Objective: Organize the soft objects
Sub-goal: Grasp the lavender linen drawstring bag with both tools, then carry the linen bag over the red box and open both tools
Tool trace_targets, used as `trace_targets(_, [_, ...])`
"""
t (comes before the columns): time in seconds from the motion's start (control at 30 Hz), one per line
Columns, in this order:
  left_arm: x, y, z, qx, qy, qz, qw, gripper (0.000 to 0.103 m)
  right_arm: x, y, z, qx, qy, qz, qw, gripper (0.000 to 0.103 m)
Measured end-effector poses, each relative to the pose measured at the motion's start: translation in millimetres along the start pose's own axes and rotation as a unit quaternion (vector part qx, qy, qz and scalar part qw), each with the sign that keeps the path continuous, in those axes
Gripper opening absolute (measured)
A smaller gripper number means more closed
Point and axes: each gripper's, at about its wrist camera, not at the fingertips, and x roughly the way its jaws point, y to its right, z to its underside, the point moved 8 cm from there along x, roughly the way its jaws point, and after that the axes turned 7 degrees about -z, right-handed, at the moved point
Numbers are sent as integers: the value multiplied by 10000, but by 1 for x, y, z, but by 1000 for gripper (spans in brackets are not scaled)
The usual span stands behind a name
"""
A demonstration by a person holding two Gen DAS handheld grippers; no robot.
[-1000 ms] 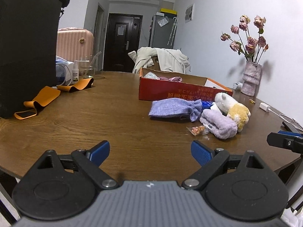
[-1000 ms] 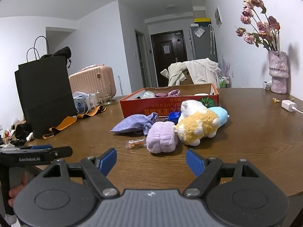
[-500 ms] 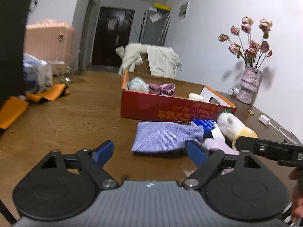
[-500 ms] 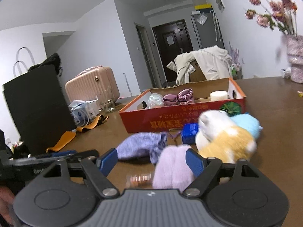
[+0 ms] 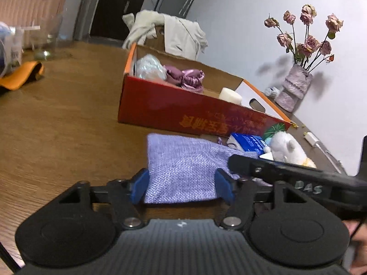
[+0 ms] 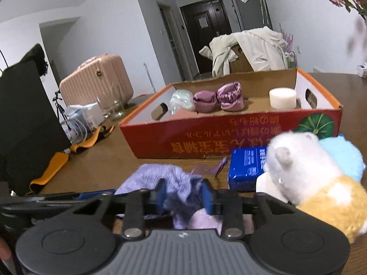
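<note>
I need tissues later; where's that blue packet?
In the right wrist view the blue packet lies on the table before the red box, touching the white plush toy.

White walls (image 6: 103,34) w/ dark door (image 6: 205,26) sitting at rear; jacket-draped chair (image 6: 252,45) standing behind wooden table (image 5: 57,114).

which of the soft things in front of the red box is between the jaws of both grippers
The lavender woven drawstring pouch: both grippers have just been closing on it, one at each end. The white-and-yellow plush and the fluffy blue one lie untouched.
</note>
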Motion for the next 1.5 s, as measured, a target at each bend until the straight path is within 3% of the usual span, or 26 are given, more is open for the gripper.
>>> trace_targets(0.1, [0,-4,0,-132,43,11,9999,49,4,4,2,5,-1,17,10000,23])
trace_targets(0.17, [-3,-6,0,-196,68,15,9998,36,3,4,1,-4,47,47,10000,16])
trace_targets(0.23, [-6,-7,-2,-196,130,-51,9997,17,2,1,-2,-117,89,126,9998,15])
trace_targets(0.27, [-9,-7,-3,-185,163,-76,9997,16,-1,-1,-4,-169,141,143,9997,14])
trace_targets(0.57, [-84,30,-12,97,843,203,9962,13,-80,-34,-22,-458,857,-78,9952,14])
trace_targets(1.0, [-149,119,21,645,1179,666,9887,13,-205,-18,9,-251,1580,37,9871,14])
trace_targets(1.27, [-151,144,28,769,1172,810,9868,13,-227,-1,21,-102,1675,145,9857,14])
trace_targets(1.5, [-116,157,-16,955,1136,865,9851,11,-206,29,-16,-37,1658,184,9860,14])
